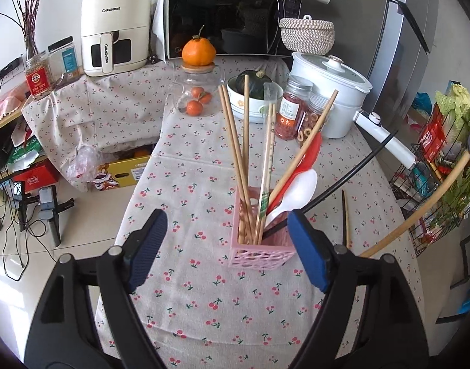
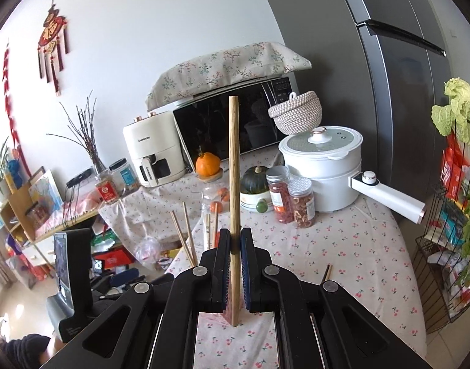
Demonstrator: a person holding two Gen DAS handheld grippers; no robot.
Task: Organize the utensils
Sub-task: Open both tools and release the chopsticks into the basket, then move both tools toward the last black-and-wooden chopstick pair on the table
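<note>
Fingers (image 1: 149, 246) of the left gripper (image 1: 225, 246): spread wide, nothing between them, hovering over the tabletop (image 1: 204, 307) just short of the pink holder (image 1: 259, 246); the right-side pad overlaps the holder's near right corner in view, contact can't be confirmed.

Pink holder: perforated plastic, square, looks light, would likely tip or slide if bumped. It stands around mid-tabletop and carries several wooden chopsticks (image 1: 235, 147) fanned upward, a red spoon (image 1: 308, 156), a white spoon (image 1: 296, 193) and a black stick leaning out to the right.

Dark chopstick (image 1: 344, 218): lying flat on the tabletop just right of the holder, toward the right edge, not yet sorted. Thin and low on the cloth, so probably fiddly to pinch; best taken mid-length.

Right gripper (image 2: 235, 246): clenched on a light wooden chopstick (image 2: 234, 160). The stick is held upright, gripped low on its length, with a long part above the fingers and a short tip below, over the tabletop's near edge. Judgement: stiff, very light, smooth round wood, so it can pivot in the pads; this low hold makes the top swing. Holder's open top is crowded, so the tip needs a clear gap to drop in.

Loose chopstick tip (image 2: 327, 272) shows just right of the right gripper.
</note>
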